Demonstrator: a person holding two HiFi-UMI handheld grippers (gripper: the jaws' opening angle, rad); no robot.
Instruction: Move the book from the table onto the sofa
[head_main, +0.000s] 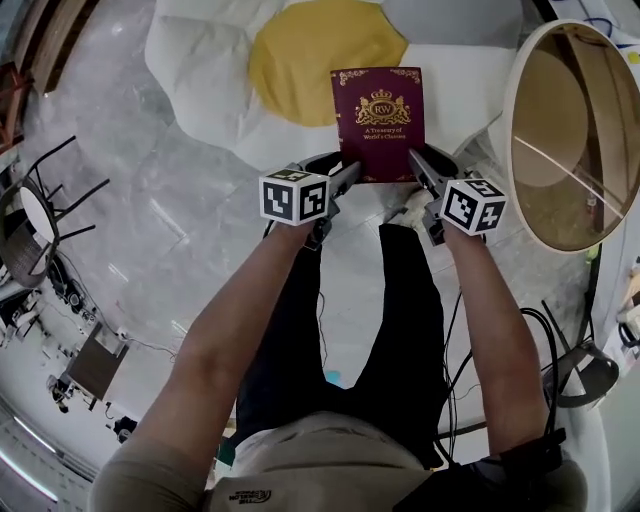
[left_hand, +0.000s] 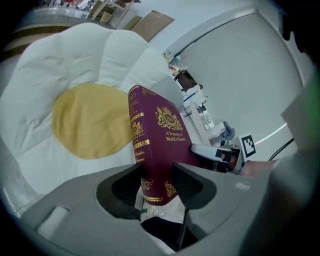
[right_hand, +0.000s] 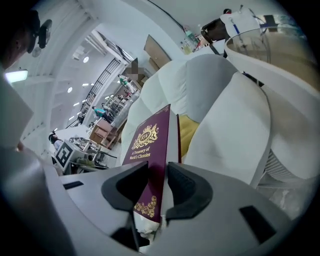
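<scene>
A maroon hardback book (head_main: 378, 120) with gold lettering is held face up, just above the near edge of the white flower-shaped sofa (head_main: 200, 60) with its yellow centre. My left gripper (head_main: 345, 178) is shut on the book's lower left corner, at the spine (left_hand: 157, 140). My right gripper (head_main: 420, 165) is shut on the lower right corner, its pads on the two covers (right_hand: 150, 150). In the left gripper view the jaws (left_hand: 157, 182) clamp the spine end, and the sofa (left_hand: 85, 120) lies behind. In the right gripper view the jaws (right_hand: 156, 192) press on the book.
A round table (head_main: 575, 140) with a wooden top and white rim stands close on the right. Black cables (head_main: 540, 340) trail on the floor by the person's right leg. Dark chairs (head_main: 40, 210) stand far left on the marble floor.
</scene>
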